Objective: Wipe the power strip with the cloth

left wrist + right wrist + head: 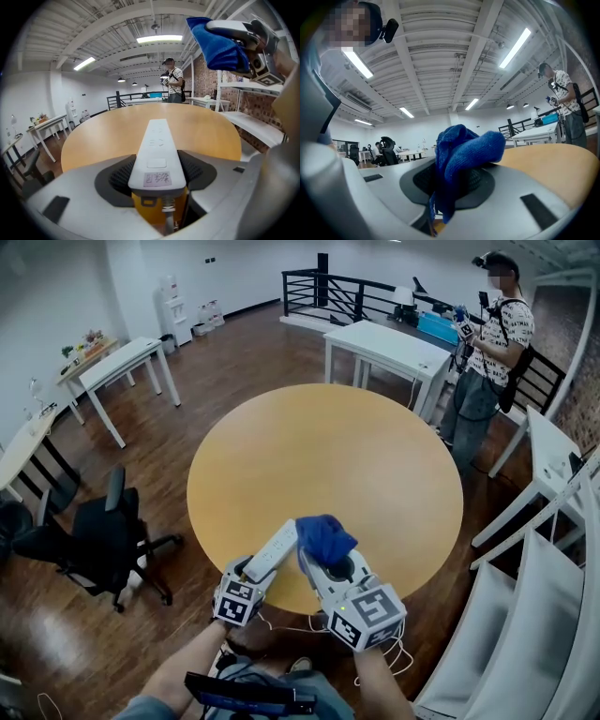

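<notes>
A white power strip [272, 551] is held lengthwise in my left gripper [256, 573], which is shut on its cord end, the dark pads pressing both sides. In the left gripper view the power strip [157, 143] points out over the round wooden table [108, 136]. Just to its right, my right gripper [325, 557] is shut on a bunched blue cloth [323, 534], raised beside the strip's far half. In the right gripper view the cloth [461, 147] bulges up out of the jaws and hides the fingertips. Both grippers hover over the table's near edge [281, 601].
A person [492, 343] stands beyond the table at the far right, next to a white table [389, 345]. A black office chair [103, 540] is on the floor at left. White shelving [548, 606] runs along the right. More white tables [122, 367] stand at the far left.
</notes>
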`<action>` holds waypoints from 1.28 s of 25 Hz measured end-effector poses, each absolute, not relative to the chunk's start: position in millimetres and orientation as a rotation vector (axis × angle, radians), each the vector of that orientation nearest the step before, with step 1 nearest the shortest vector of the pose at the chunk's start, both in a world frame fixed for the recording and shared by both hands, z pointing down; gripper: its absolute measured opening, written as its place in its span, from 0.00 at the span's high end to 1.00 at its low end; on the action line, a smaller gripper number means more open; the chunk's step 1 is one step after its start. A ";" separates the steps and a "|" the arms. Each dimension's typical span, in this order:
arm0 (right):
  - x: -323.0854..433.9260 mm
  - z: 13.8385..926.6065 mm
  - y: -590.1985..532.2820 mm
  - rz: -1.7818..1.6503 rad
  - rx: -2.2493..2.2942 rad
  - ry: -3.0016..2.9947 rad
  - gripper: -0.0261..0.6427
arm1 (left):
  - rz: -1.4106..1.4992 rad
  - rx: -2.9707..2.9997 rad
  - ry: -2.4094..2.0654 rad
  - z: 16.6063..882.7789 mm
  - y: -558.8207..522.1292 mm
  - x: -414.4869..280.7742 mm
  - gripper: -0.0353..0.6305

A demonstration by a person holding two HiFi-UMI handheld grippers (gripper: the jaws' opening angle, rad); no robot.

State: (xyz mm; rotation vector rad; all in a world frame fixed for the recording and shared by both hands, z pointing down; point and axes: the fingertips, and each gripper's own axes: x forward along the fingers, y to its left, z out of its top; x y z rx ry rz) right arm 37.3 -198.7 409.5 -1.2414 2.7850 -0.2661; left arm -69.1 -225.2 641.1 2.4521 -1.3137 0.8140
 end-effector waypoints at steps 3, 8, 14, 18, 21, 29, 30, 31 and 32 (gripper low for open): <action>34.9 409.0 -199.2 -0.267 -1.232 2.789 0.86 | 0.759 2.468 -1.327 628.2 -227.3 -70.8 0.51; 26.7 396.7 -199.2 -0.243 -1.190 2.784 0.86 | 0.656 2.561 -1.357 585.9 -232.3 -63.4 0.51; 20.1 361.1 -197.1 -0.143 -1.123 2.762 0.86 | 0.538 2.711 -1.397 520.0 -234.7 -46.2 0.51; 18.0 340.1 -193.3 -0.091 -1.100 2.747 0.86 | 0.461 2.774 -1.423 481.7 -233.9 -42.5 0.51; 16.9 327.5 -190.3 -0.059 -1.086 2.737 0.86 | 0.426 2.824 -1.430 460.4 -232.5 -37.7 0.51; -23.7 308.0 -180.4 -0.098 -0.887 2.778 0.86 | 0.432 2.951 -1.439 429.2 -220.4 -14.6 0.51; -30.8 309.4 -180.1 -0.094 -0.868 2.789 0.86 | 0.430 2.974 -1.445 426.4 -220.0 -12.9 0.51; -36.9 312.6 -180.1 -0.089 -0.859 2.804 0.86 | 0.423 2.982 -1.454 423.3 -219.6 -12.2 0.51; -41.6 316.9 -179.9 -0.088 -0.855 2.823 0.86 | 0.415 2.983 -1.461 420.6 -218.9 -12.0 0.51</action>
